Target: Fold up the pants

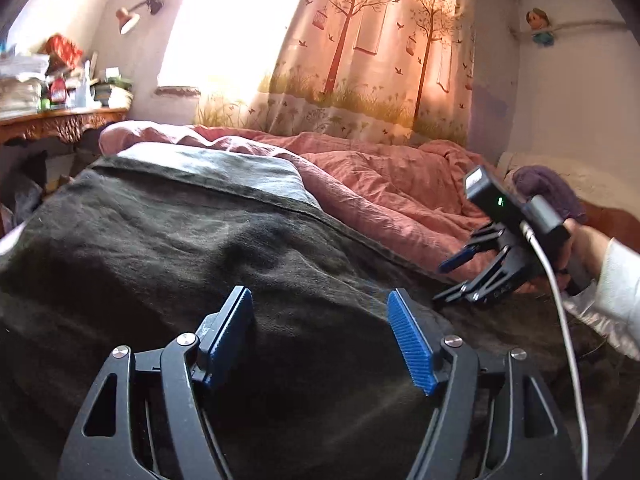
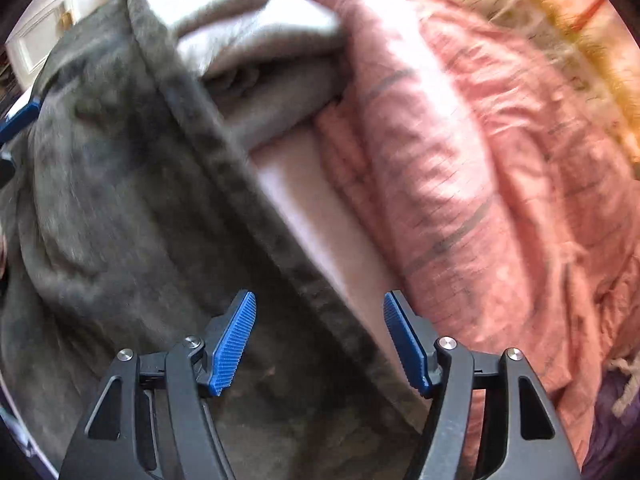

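Observation:
Dark grey-green pants (image 1: 180, 240) lie spread over the bed, with a paler grey cloth (image 1: 224, 172) at their far end. My left gripper (image 1: 322, 332) is open and empty, just above the pants. My right gripper (image 1: 446, 280) shows at the right of the left wrist view, held over the pants' right edge. In the right wrist view the right gripper (image 2: 318, 340) is open and empty, straddling the pants' dark hem (image 2: 240, 184). The pants (image 2: 104, 184) fill the left of that blurred view.
A crumpled pink duvet (image 1: 392, 184) (image 2: 480, 168) lies beside the pants. A tree-print curtain (image 1: 376, 52) hangs behind the bed. A carved wooden table (image 1: 60, 122) with stacked clutter stands at the left. A purple cloth (image 1: 548, 188) lies at the right.

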Demonstrator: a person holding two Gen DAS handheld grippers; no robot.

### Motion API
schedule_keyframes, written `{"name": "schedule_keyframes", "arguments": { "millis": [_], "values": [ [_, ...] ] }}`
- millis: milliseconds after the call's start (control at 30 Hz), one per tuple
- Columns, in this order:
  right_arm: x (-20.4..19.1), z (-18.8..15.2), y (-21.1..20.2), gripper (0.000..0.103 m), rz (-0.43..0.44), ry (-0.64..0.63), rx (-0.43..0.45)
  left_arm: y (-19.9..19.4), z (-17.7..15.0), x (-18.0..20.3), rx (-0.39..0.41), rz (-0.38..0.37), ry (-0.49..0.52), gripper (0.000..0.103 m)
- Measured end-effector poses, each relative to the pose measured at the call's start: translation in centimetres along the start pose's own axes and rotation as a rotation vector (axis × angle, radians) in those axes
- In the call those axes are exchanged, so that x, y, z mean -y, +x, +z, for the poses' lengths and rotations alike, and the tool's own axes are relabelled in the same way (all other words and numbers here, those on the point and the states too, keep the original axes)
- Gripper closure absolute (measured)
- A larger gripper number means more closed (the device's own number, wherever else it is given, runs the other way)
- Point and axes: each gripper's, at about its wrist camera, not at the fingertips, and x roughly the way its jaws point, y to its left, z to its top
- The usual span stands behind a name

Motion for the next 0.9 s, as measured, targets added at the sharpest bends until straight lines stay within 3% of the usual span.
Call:
{"name": "schedule_keyframes", "arguments": {
  "millis": [67,133,167,333,467,533,633,767,800,900],
  "values": [
    [-0.2,-0.3,0.2,0.038,0.032,-0.023,0.020,-0.2,0.0,-0.1,0.003,-0.008,-0.001,0.035],
    [0.2,-0.5,0.5,0.069,0.054,0.006,0.036,-0.1,0.0,0.1,0.004,-0.005,0.007,0.035],
    [0.4,-0.5,0.6,0.093,0.058,0.024,0.039,0.0,0.0,0.3,0.003,-0.002,0.012,0.035],
    [-0.3,-3.0,-3.1,0.096,-0.026,0.049,0.173,-0.2,0.0,0.5,0.010,0.005,0.020,0.035],
    [-2.4,-5.2,-8.8,0.096,-0.184,0.203,0.292,-0.6,0.1,-0.1,0.014,-0.028,-0.017,0.035],
    [-4.5,-6.4,-11.1,0.096,-0.197,0.297,0.312,-0.8,0.2,-0.5,0.016,-0.048,-0.045,0.035],
    [-10.1,-7.2,-13.3,0.096,-0.279,0.264,0.338,-1.3,0.4,-0.7,0.010,-0.108,-0.085,0.035],
    [-16.3,-9.5,-13.4,0.096,-0.222,0.302,0.371,-2.9,0.6,0.2,0.052,-0.189,-0.063,0.034],
    [-17.7,-10.4,-13.3,0.096,-0.205,0.301,0.390,-3.1,0.6,0.6,0.074,-0.210,-0.038,0.030],
    [-21.5,-12.5,-12.1,0.096,-0.213,0.313,0.418,-1.8,0.6,1.4,0.009,-0.208,0.016,0.027]
  ]
}}
